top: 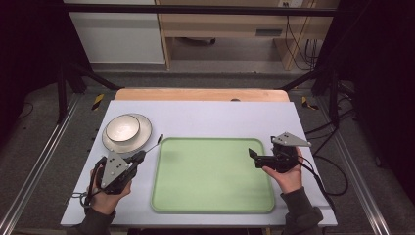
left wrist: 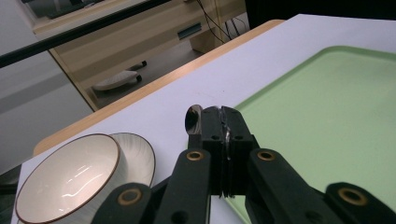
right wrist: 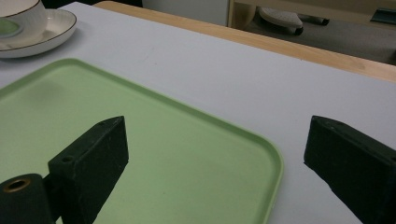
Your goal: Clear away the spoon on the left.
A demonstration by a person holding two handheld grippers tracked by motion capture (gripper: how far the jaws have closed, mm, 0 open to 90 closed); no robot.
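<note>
Readable text: none showing | tray (top: 213,196): showing no label | bowl (top: 123,128) and saucer (top: 143,137): carrying no writing | table cover (top: 205,117): bearing no marks

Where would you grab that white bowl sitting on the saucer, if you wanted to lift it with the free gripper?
Probably by its rim. The bowl stands upright and open on the saucer, so the open right gripper could come down from above with one jaw inside and one outside the wall. The tray-facing side looks easiest, as the left gripper, shut on a spoon, sits close by.
</note>
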